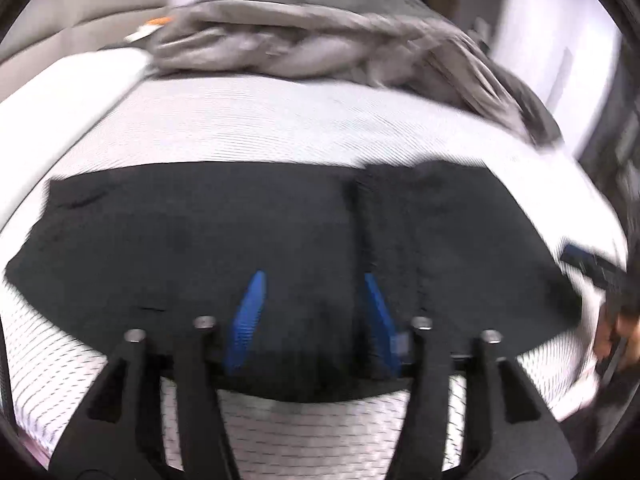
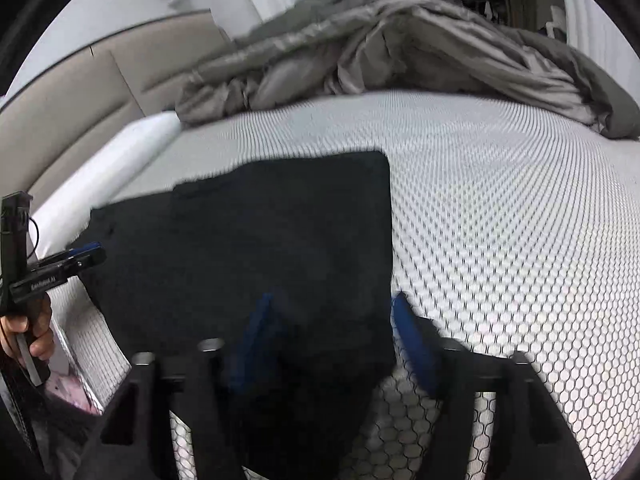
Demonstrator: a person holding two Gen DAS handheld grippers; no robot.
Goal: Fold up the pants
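Observation:
Black pants [image 1: 260, 248] lie folded flat on the white patterned mattress [image 1: 280, 124], also in the right wrist view [image 2: 280, 240]. My left gripper [image 1: 314, 284] is open, its blue fingertips [image 1: 250, 312] over the near part of the pants, empty. My right gripper [image 2: 334, 306] is open over the pants' right edge, one blue fingertip [image 2: 412, 340] just off the fabric over the mattress [image 2: 500, 220]. The left gripper shows at the left of the right wrist view [image 2: 86, 254]; the right one, blurred, at the right edge of the left wrist view [image 1: 592, 264].
A crumpled grey duvet [image 1: 320, 44] lies across the far side of the bed, also in the right wrist view [image 2: 400, 48]. A beige padded headboard [image 2: 100, 80] and a white pillow [image 2: 108, 184] stand on the left.

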